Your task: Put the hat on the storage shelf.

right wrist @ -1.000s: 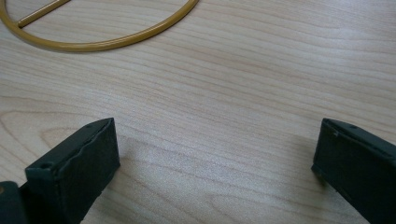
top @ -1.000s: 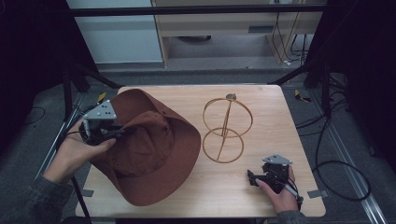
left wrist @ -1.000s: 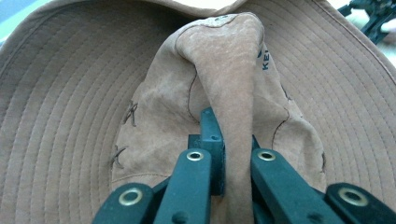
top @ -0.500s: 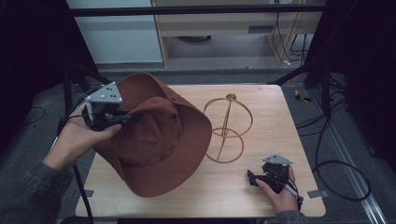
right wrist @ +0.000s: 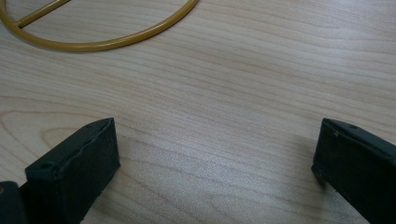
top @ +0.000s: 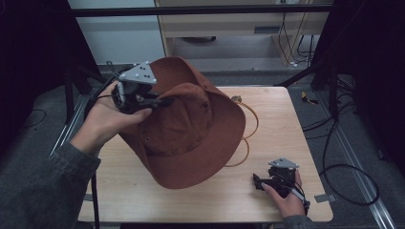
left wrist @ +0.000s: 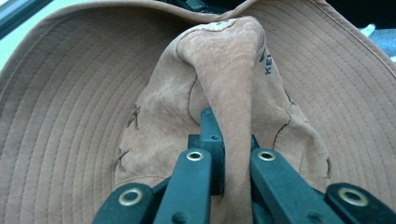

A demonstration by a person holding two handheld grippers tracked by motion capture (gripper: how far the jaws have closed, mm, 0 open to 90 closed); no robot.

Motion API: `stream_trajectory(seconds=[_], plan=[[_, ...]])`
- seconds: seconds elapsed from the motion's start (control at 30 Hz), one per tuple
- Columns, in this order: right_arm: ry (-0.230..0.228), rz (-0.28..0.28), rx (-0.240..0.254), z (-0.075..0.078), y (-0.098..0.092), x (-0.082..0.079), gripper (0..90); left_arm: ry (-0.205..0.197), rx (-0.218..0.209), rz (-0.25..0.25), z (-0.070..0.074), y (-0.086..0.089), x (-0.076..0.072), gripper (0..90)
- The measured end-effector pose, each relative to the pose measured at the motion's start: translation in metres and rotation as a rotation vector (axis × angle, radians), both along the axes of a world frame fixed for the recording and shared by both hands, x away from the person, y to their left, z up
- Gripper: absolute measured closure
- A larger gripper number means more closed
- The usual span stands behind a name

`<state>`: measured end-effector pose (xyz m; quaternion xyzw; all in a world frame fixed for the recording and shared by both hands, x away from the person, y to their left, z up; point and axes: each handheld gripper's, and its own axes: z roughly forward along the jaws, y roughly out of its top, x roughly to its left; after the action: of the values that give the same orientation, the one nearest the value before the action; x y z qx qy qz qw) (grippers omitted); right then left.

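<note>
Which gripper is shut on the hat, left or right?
The left gripper: its fingers pinch a fold of the brown hat's crown. The right gripper rests open on the table.

Left gripper [top: 160, 101]: left of centre in the high view, raised, grey plate on top, jaws pointing toward frame right. Jaws pinched tight on a fold of the hat [top: 191, 124]; in the left gripper view they meet at lower centre. Left hand [top: 102, 119] wraps the body from below; grey sleeve runs to the lower left corner.

Right gripper [top: 258, 181]: lower right of the high view, low, jaws spread wide, nothing between. Right hand [top: 286, 198] grips it from behind.
</note>
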<state>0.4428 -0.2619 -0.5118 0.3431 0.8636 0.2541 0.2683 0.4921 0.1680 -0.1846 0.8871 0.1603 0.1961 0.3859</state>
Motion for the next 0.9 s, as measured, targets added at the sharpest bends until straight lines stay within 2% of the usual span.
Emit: stream_trajectory(seconds=[0.03,0.07,0.2,0.5,0.9], plan=[[0.000,0.000,0.000,0.000,0.000,0.000,0.5,-0.001,0.001,-0.009,0.005,-0.010,0.003,88.6],[0.000,0.000,0.000,0.000,0.000,0.000,0.5,-0.001,0.001,-0.009,0.005,-0.010,0.003,88.6],[0.002,-0.001,0.000,0.000,0.000,0.000,0.5,0.002,0.034,-0.024,0.010,-0.032,0.010,88.6],[0.002,0.000,-0.001,0.000,0.000,0.000,0.5,0.017,0.050,-0.035,0.013,-0.060,0.026,88.5],[0.001,0.003,-0.002,0.000,0.000,0.000,0.5,0.017,0.066,-0.057,0.013,-0.094,0.036,88.6]])
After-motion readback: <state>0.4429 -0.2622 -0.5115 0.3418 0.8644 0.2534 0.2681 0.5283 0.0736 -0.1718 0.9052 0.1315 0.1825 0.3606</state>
